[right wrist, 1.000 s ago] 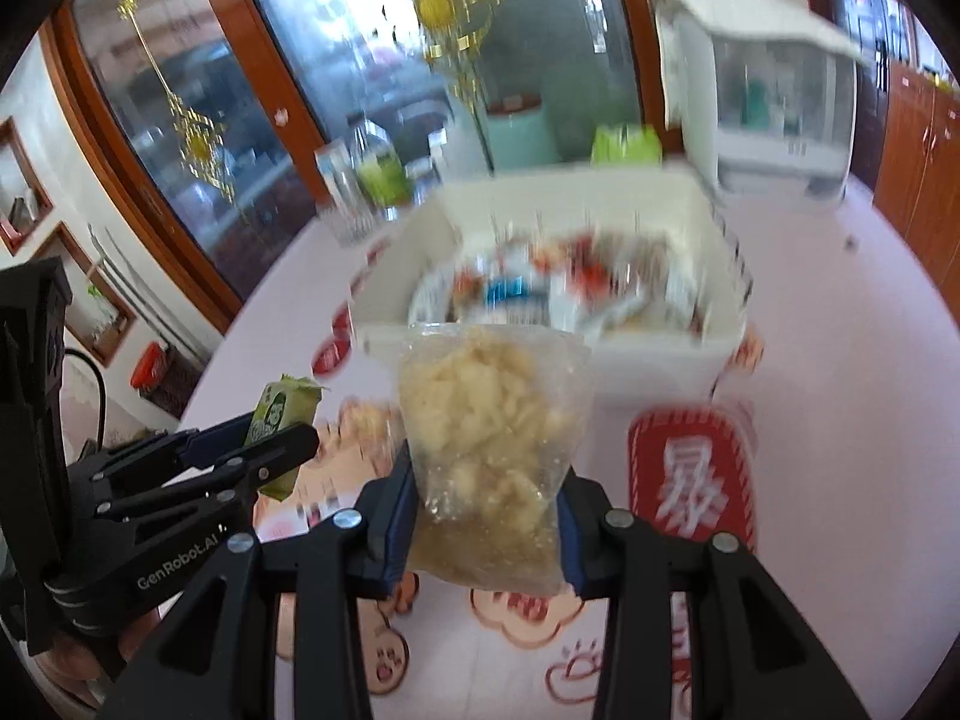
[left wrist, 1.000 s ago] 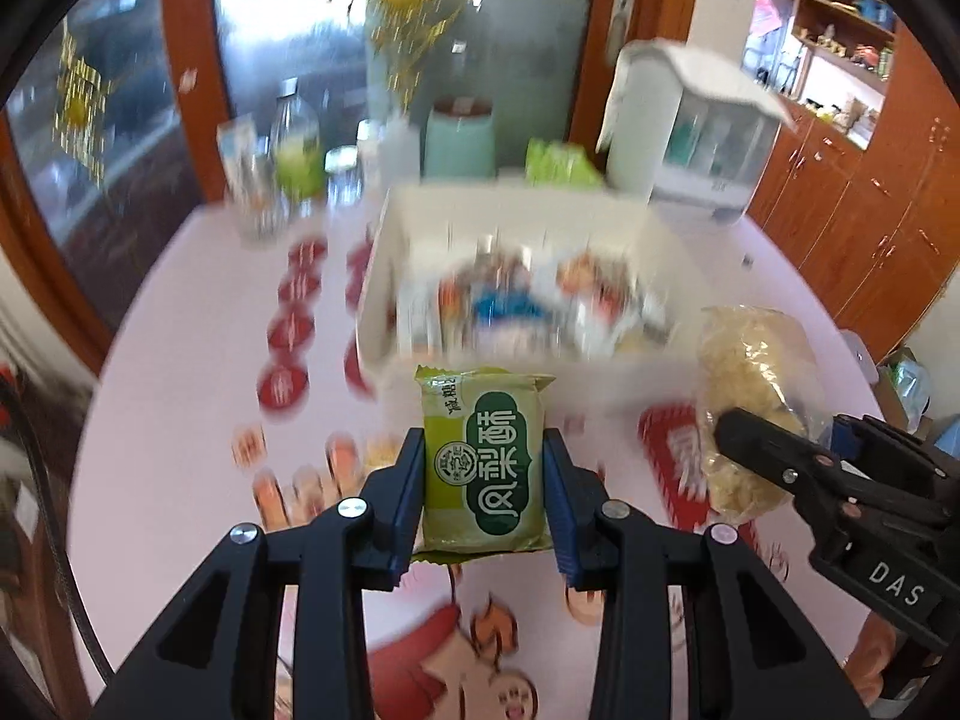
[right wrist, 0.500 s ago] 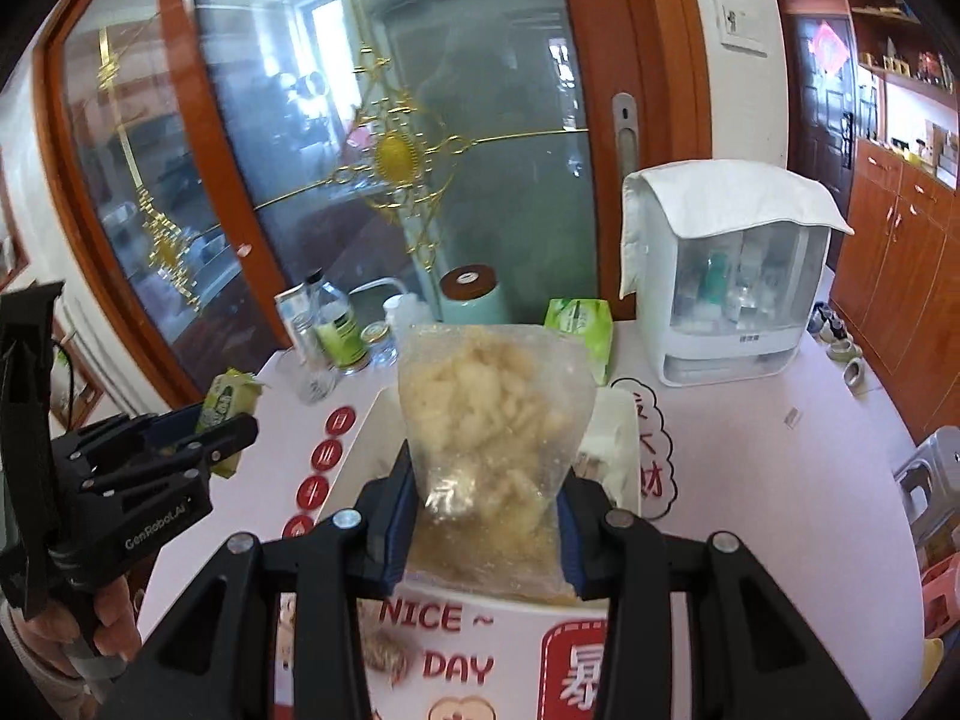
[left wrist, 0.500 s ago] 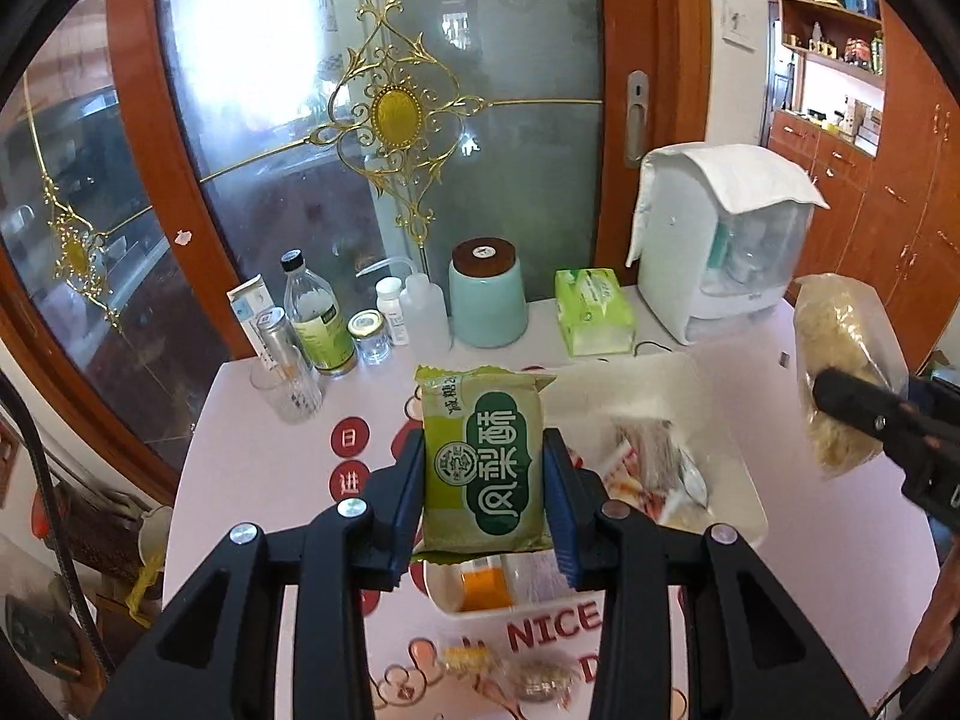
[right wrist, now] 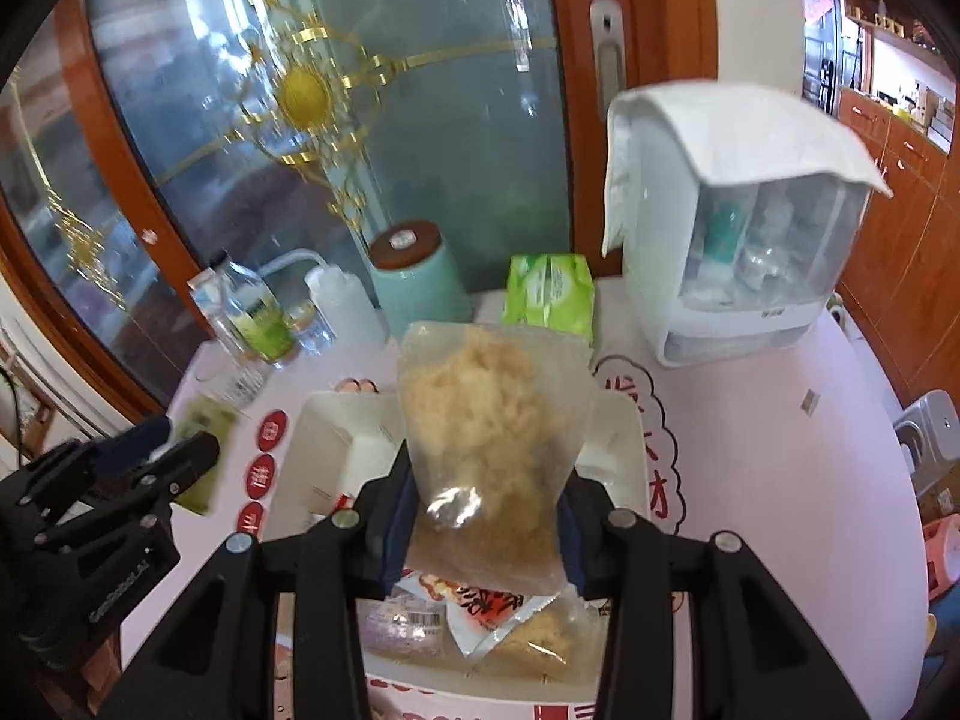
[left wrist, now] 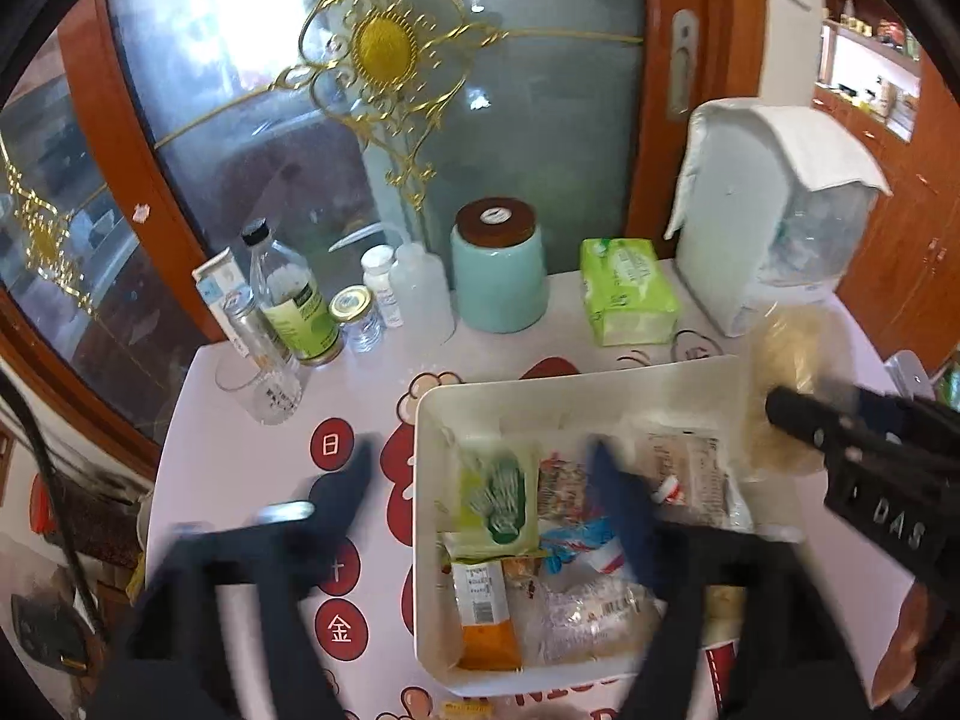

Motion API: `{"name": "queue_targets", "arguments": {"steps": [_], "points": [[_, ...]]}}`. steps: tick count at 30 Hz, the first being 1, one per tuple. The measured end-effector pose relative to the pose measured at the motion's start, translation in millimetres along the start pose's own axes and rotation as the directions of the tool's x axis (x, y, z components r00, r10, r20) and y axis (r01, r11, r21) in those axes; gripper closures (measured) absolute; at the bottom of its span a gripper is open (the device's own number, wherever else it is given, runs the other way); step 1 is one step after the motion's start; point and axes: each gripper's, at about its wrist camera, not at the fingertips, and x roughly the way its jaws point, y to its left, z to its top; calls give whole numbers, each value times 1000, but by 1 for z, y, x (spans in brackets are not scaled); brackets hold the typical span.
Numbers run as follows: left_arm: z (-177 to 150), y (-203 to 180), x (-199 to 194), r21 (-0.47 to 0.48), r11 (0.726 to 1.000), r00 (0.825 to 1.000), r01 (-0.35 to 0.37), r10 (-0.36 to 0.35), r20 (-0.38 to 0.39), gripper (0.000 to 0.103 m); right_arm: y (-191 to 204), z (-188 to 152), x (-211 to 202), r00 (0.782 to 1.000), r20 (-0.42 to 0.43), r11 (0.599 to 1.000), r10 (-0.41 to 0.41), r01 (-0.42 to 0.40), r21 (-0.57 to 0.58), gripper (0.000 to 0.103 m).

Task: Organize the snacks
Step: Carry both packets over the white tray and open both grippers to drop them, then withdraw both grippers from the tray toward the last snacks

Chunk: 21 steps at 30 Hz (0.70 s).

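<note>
Snacks: one white bin (left wrist: 576,387) on the table (left wrist: 240,480), holding a loose heap of packets. Left wrist view, near to far in the bin: an orange packet (left wrist: 487,618), a clear bag (left wrist: 591,609), then a green packet (left wrist: 495,495) lying flat toward the bin's left wall, and a clear printed packet (left wrist: 690,471) on the right. Exact packet count not readable under the blur.

Left gripper (left wrist: 480,498) over the bin, blurred; its jaws have just been opening and stand wide apart, gripping nothing. The green packet lies between them in the picture, free of the pads.

Right gripper (right wrist: 486,516) above the bin's near end, jaws closed on one clear bag of pale crumbly snack (right wrist: 486,438), held upright. In the right wrist view, below it in the bin, a red-and-white wrapper (right wrist: 489,603) and more clear bags.

Behind the bin, far edge of the table: one drinking glass (left wrist: 258,387), one green-labelled bottle (left wrist: 288,294), one small gold-lidded jar (left wrist: 355,315), two white plastic bottles (left wrist: 414,294), one teal jar with a brown lid (left wrist: 498,264), one green tissue pack (left wrist: 627,291), one white cabinet under a cloth (left wrist: 774,210). Glass door with gold scrollwork (left wrist: 384,54) beyond.
</note>
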Motion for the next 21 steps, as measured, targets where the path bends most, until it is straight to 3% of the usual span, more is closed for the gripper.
{"name": "queue_targets", "arguments": {"steps": [8,21], "points": [[-17,9,19,-2,1000,1000,-2,2,-31,17,13,-11,11,1000,-24,998,11,-13,-56,58],[-46,34,9,-34,999,999,-27,26,-36,17,20,-41,-2,999,-16,996,41,-42,-85,58]]}}
